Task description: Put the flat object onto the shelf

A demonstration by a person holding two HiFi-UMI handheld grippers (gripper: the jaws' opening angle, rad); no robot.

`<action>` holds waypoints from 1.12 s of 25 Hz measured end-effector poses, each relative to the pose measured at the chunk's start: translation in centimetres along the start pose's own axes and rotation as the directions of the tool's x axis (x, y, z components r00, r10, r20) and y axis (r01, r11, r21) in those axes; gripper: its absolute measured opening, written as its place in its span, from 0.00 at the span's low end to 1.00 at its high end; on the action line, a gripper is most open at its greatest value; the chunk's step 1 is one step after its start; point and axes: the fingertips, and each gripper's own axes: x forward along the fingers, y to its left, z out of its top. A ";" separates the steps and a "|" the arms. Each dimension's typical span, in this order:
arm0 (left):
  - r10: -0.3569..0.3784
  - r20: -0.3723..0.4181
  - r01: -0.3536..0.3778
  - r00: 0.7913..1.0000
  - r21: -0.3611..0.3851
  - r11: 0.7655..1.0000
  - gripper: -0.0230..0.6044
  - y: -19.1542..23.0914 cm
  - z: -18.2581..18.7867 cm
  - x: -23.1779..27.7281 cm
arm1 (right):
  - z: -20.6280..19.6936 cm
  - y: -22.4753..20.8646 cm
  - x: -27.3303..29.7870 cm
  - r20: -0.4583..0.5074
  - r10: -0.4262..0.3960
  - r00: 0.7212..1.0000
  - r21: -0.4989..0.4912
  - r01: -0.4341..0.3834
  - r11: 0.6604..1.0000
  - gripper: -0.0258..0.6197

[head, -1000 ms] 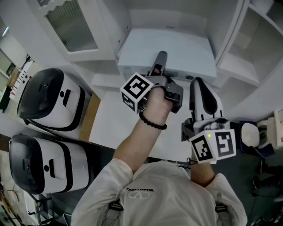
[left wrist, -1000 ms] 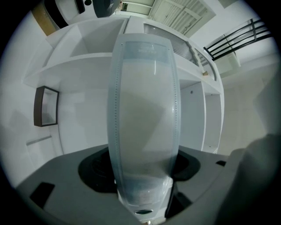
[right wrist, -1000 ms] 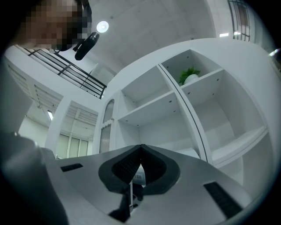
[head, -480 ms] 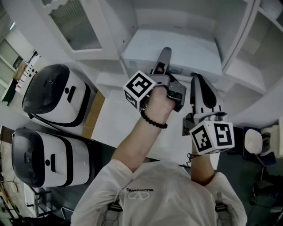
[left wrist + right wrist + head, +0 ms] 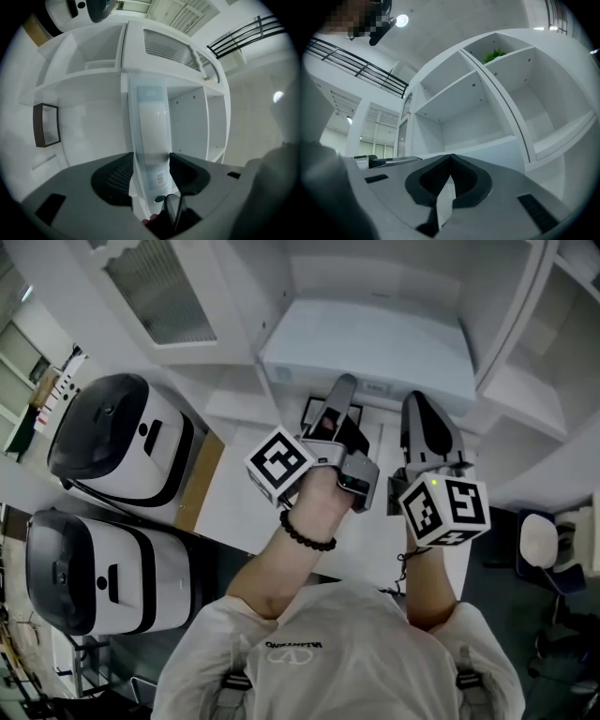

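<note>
Noted: flat pale-blue translucent plastic packet is pinched upright by the closing left tongs, before the white shelf; right tongs shut, empty; packet judged light, bendy, slippery; a low edge grip is advised.

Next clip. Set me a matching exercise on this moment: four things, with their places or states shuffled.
1. long flat translucent white pack
2. right gripper
3. green leafy plant
4. two rounded white-and-black appliances

A. jaws together, empty
B. in the top shelf compartment
C. side by side at the person's left
D. between the left gripper's jaws

Pairs: 1-D, 2-A, 3-B, 4-C. The left gripper's jaws are closing on the pack.
</note>
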 end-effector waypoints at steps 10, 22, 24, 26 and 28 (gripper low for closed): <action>0.002 0.027 -0.002 1.000 0.004 1.000 0.40 1.0 0.7 2.3 | -1.4 -1.0 1.1 -0.032 -0.031 0.999 -0.002 0.031 1.000 0.05; -0.095 -0.004 0.084 0.995 0.512 0.855 0.39 -0.9 1.4 -0.2 | -2.6 -2.0 -1.5 -0.038 -0.054 0.998 0.020 0.055 0.998 0.05; -0.110 -0.025 0.096 0.994 0.703 0.704 0.28 -1.9 1.7 -2.0 | -2.7 -2.3 -2.5 -0.032 -0.062 0.998 0.026 0.063 0.998 0.05; -0.120 -0.059 0.116 0.991 0.831 0.545 0.14 -2.7 1.6 -3.7 | -3.1 -2.5 -3.4 -0.035 -0.073 0.997 0.032 0.074 0.997 0.05; -0.120 -0.089 0.132 0.989 0.895 0.426 0.06 -3.1 1.4 -5.3 | -3.5 -2.7 -4.3 -0.041 -0.084 0.996 0.035 0.086 0.996 0.05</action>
